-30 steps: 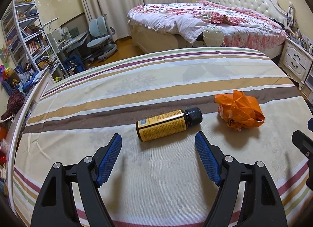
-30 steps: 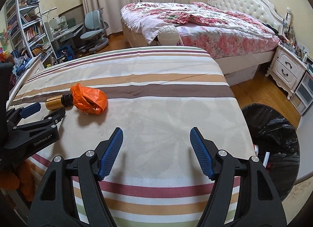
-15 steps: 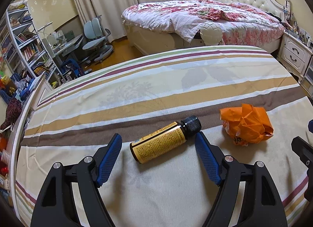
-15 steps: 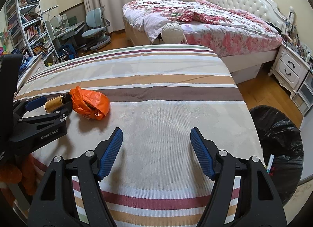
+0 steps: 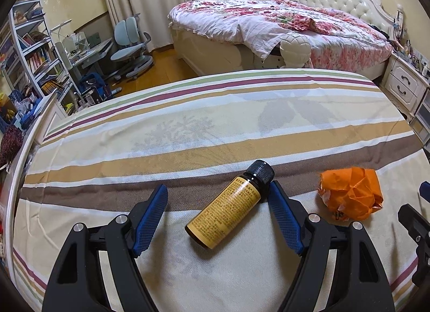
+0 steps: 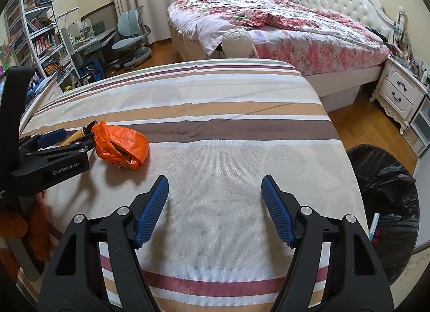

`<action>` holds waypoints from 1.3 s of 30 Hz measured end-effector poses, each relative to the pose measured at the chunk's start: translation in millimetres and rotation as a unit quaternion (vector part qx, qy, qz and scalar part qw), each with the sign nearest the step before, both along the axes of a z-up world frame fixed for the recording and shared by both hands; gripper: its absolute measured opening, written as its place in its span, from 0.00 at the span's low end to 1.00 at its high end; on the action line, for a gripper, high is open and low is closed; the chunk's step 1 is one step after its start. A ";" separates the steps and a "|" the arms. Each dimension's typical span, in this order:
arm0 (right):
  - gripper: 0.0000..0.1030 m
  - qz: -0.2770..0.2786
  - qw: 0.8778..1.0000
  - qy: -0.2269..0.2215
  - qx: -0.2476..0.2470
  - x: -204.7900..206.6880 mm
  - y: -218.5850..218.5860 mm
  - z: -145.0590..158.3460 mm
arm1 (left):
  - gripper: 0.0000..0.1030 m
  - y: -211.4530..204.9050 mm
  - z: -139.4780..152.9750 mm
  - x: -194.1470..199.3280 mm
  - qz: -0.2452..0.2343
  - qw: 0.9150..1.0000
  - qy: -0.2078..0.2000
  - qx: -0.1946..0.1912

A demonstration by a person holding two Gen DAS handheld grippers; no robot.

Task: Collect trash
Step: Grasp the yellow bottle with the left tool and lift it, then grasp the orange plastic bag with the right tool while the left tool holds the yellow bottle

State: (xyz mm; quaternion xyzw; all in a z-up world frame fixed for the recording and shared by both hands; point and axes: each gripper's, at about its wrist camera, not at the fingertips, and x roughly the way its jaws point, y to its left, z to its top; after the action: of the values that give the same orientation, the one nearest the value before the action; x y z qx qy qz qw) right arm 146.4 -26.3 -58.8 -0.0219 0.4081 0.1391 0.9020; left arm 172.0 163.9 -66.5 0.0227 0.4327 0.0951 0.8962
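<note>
A brown bottle (image 5: 228,210) with a yellow label and black cap lies tilted on the striped tablecloth (image 5: 188,134). My left gripper (image 5: 218,188) straddles it, jaws closing. The right pad is at the bottle's neck and the left pad stands well apart from it. A crumpled orange bag (image 5: 350,195) sits just right of the bottle. In the right wrist view the orange bag (image 6: 121,148) lies at the left beside the left gripper (image 6: 70,140) and the bottle (image 6: 78,134). My right gripper (image 6: 215,180) hovers open over bare cloth, with nothing between its fingers.
A bin lined with a black bag (image 6: 384,191) stands on the floor past the table's right edge. A flowered bed (image 6: 282,24) and white nightstand (image 6: 400,91) lie beyond. Shelves and a desk with chairs (image 5: 126,43) fill the left.
My left gripper has advanced until the bottle lies between its fingers, and the bottle now lies more steeply tilted. The right gripper has barely shifted.
</note>
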 end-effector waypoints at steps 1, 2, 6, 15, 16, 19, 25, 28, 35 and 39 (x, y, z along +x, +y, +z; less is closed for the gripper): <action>0.68 0.000 1.000 0.000 0.000 0.1 0.0 0.0 | 0.68 1.3 0.2 0.1 0.000 1.000 -0.001 0.000; 0.68 0.000 1.000 0.000 0.000 0.1 0.0 0.0 | 0.67 1.9 0.4 0.3 0.000 1.000 -0.001 -0.001; 0.68 0.000 1.000 0.000 0.000 0.1 0.0 0.0 | 0.60 2.7 0.8 -1.0 -0.004 1.000 -0.002 -0.006; 0.68 0.005 1.000 -0.001 -0.005 -0.4 1.6 -0.8 | 0.36 -3.4 0.7 -9.5 -0.027 1.000 -0.007 -0.002; 0.68 0.006 1.000 -0.001 -0.005 -0.8 2.4 -0.8 | 0.34 -3.3 0.8 -10.3 -0.028 1.000 -0.007 -0.002; 0.68 0.011 1.000 -0.001 -0.006 -2.2 5.3 -0.9 | 0.24 -1.0 1.3 -11.5 -0.028 1.000 -0.006 -0.009; 0.68 0.026 1.000 -0.001 -0.006 -7.4 17.5 1.8 | 0.24 5.6 1.3 -19.3 -0.021 1.000 -0.007 -0.019; 0.68 0.035 0.999 -0.004 -0.007 -9.5 25.3 4.1 | 0.24 12.4 1.3 -23.7 -0.014 1.000 -0.008 -0.027; 0.68 0.058 0.998 -0.006 -0.009 -9.6 46.9 4.9 | 0.24 25.4 2.5 -35.7 0.003 0.999 -0.008 -0.039; 0.68 0.068 0.998 -0.003 -0.012 -7.1 59.0 3.6 | 0.24 34.5 2.3 -44.1 0.013 0.999 -0.011 -0.039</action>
State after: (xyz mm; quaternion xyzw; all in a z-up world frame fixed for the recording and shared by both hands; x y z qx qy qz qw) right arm 139.2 32.7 -55.1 -0.0609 0.4045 0.1953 0.8914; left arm 127.9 198.3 -64.2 -0.0190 0.4267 0.0903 0.8997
